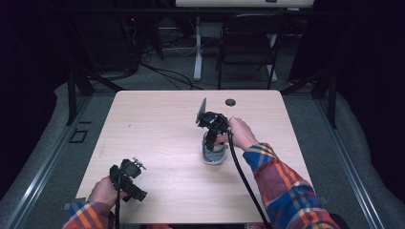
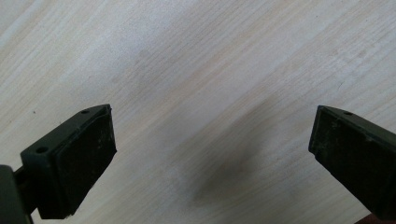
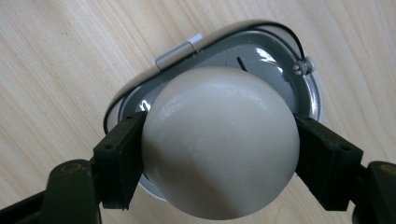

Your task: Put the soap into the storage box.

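High view: right gripper (image 1: 213, 138) over dish (image 1: 213, 155) on tabletop (image 1: 157, 133). Left gripper view: fingers (image 2: 77, 158) parted, empty. Right gripper view: ball (image 3: 219, 140) clamped between fingers (image 3: 119, 158), dish beneath; best lowered centred, released gently.

High view overlooks the table (image 1: 157, 138); both gripper views face it closely.

The left gripper (image 2: 212, 154) hangs over the pale wooden table (image 2: 196, 60), jaws spread wide apart, gripping nothing.
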### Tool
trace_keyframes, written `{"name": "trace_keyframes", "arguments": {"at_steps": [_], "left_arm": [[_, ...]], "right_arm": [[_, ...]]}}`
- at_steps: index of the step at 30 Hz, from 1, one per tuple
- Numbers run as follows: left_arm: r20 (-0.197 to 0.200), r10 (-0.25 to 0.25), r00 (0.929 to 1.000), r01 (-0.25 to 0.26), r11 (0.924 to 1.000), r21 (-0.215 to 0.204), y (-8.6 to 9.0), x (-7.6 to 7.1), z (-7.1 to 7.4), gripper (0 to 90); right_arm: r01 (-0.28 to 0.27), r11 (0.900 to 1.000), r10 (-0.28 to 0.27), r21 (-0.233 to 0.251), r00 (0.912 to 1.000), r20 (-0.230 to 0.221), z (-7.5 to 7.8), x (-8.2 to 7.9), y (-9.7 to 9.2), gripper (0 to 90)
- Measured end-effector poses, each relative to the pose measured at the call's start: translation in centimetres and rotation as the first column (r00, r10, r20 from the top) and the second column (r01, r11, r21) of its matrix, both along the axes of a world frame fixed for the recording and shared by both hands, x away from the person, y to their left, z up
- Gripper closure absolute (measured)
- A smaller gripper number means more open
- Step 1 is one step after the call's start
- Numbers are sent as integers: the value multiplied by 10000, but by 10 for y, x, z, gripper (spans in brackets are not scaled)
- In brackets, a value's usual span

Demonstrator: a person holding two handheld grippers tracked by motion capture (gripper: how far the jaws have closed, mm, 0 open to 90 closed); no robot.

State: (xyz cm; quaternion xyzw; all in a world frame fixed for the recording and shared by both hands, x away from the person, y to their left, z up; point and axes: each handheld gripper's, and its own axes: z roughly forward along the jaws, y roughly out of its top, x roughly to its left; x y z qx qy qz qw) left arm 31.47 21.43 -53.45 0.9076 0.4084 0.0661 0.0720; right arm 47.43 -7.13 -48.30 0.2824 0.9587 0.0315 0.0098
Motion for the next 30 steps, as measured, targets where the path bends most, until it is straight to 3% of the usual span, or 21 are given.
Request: {"name": "trace_keyframes", "arguments": {"at_steps": [21, 30], "left_arm": [[-19, 9, 10000, -9, 10000, 25, 0, 0, 0, 3], [-13, 16, 10000, -16, 10000, 56, -1, 0, 0, 3]], "right_arm": [[-17, 10000, 17, 4, 10000, 12, -25, 0, -4, 239], [30, 9999, -30, 152, 10000, 47, -22, 1, -8, 222]]}}
